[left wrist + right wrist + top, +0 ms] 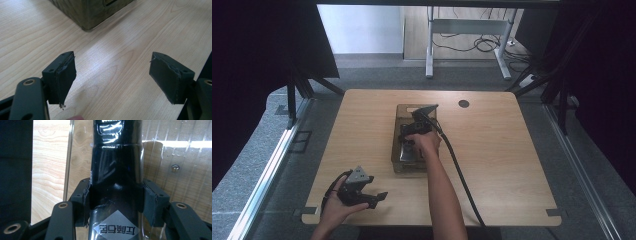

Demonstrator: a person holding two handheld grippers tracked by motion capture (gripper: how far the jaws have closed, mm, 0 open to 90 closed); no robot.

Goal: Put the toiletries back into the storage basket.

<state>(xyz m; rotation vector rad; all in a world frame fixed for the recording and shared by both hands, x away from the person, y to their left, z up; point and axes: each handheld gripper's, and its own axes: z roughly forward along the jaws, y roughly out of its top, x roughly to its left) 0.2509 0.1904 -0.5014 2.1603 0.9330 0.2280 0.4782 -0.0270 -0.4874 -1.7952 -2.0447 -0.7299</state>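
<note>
A clear brownish tray (397, 114) sits at the middle of the wooden table (502, 150). Inside it lies a glossy black bottle (116, 165) with a grey diamond label bearing characters. My right gripper (116, 201) reaches into the tray (175, 150), shut on the bottle, its pads (150, 201) pressed against both sides. From above, the right gripper (414, 131) is over the tray with the bottle's shiny end (408, 151) beside the hand. My left gripper (377, 199) rests open near the table's front left corner; between its fingers (112, 80) is bare wood, with a corner of the tray (87, 12) farther off.
A round cable hole (463, 103) is at the table's far side. The right gripper's black cable (462, 175) trails to the front edge. Beyond the table stands a metal desk frame (429, 50) with cables; black curtains hang at both sides.
</note>
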